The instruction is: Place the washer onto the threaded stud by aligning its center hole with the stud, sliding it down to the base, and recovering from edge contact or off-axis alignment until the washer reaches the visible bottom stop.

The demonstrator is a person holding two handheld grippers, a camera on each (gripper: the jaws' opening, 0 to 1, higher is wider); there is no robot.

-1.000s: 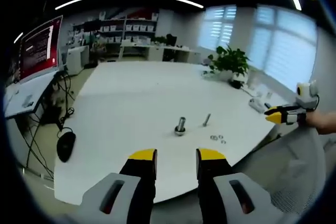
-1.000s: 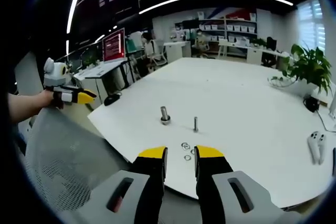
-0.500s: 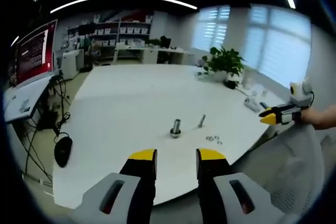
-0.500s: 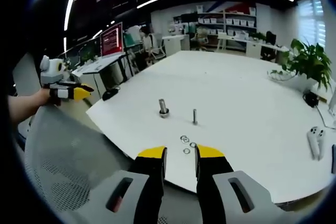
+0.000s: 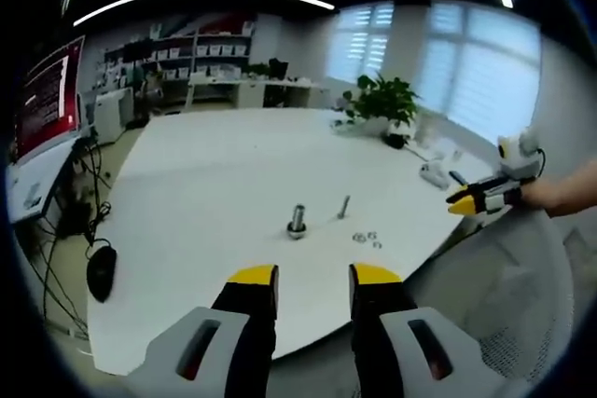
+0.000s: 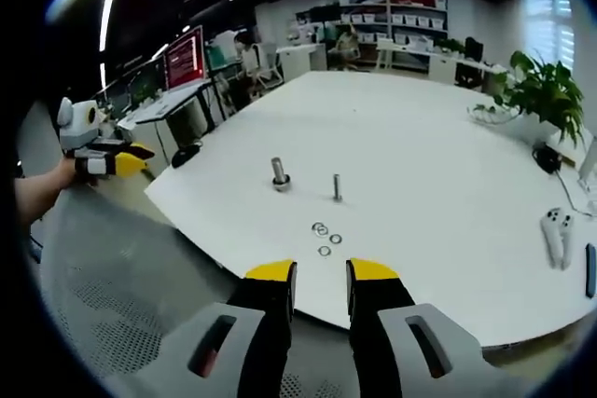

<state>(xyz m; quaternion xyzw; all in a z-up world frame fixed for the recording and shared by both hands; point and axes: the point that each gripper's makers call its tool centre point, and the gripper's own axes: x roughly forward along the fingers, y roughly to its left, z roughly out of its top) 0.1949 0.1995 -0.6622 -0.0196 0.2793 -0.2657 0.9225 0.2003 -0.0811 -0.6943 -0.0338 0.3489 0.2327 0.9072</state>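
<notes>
At the bottom of the right gripper view, the right tool (image 6: pixel 322 275) is seen with its yellow-tipped jaws apart and nothing between them, held off the near edge of the white bench (image 6: pixel 438 151). Just beyond it three washers (image 6: pixel 324 251) lie flat on the bench in a small cluster. Farther on, one slim threaded stud (image 6: pixel 337 187) stands upright, its long axis vertical, and beside it one thicker bolt (image 6: pixel 279 172) stands on its wide base. In the left gripper view the left tool (image 5: pixel 312 276) is likewise held with jaws apart and empty, the same washers (image 5: pixel 366 237) lying beyond it
</notes>
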